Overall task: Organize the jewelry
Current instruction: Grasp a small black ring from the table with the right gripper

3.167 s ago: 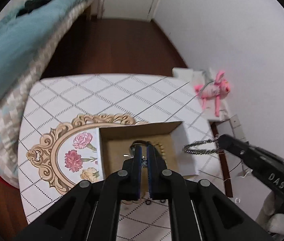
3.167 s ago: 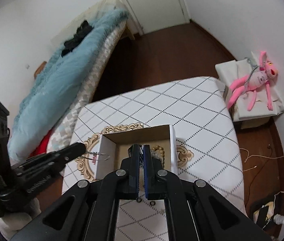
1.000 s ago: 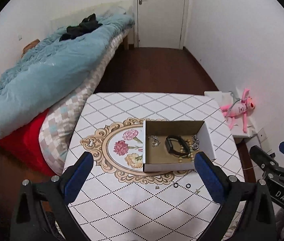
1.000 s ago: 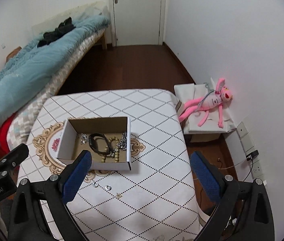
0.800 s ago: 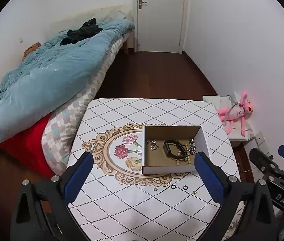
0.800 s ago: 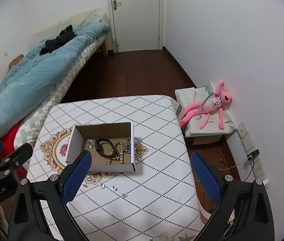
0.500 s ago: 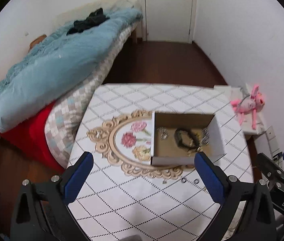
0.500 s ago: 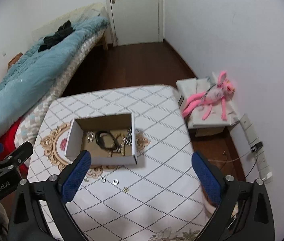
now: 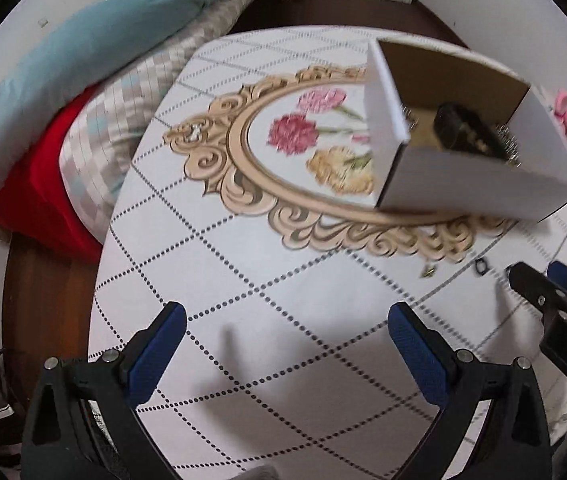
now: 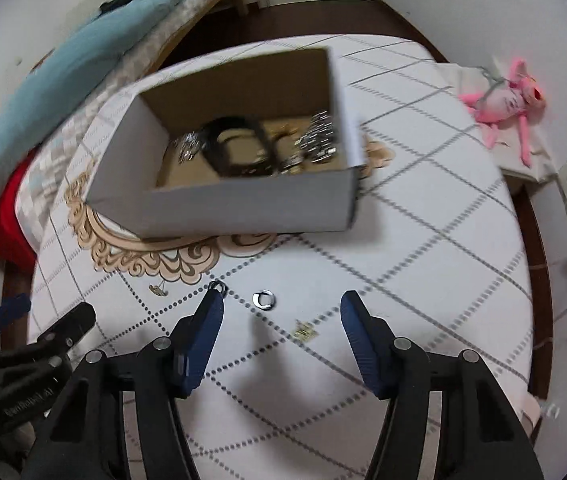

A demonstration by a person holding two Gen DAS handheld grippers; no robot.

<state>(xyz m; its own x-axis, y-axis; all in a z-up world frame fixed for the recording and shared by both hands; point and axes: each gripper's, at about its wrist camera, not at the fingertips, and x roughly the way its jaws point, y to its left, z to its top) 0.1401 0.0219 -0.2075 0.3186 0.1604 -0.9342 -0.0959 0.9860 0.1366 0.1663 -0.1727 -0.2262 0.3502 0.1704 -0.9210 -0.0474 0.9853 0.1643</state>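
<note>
An open cardboard box (image 10: 243, 204) stands on the patterned table (image 10: 423, 240); it also shows in the left wrist view (image 9: 463, 184). Inside lie a black band (image 10: 239, 148), silver chains (image 10: 319, 140) and beads. On the cloth in front of the box lie a silver ring (image 10: 264, 299), a dark ring (image 10: 217, 287) and two small gold pieces (image 10: 304, 331). My right gripper (image 10: 281, 314) is open and empty, low over the silver ring. My left gripper (image 9: 281, 336) is open and empty over bare cloth, left of the box. The dark ring shows in the left wrist view (image 9: 481, 267).
A bed with a blue quilt (image 9: 83, 48) and red sheet (image 9: 43, 192) runs along the table's left side. A pink plush toy (image 10: 503, 100) lies on a low white stand to the right. The table edge curves close on the right.
Both grippers have dropped from high above the table to just over its near part, still open. The box now looks much closer.
</note>
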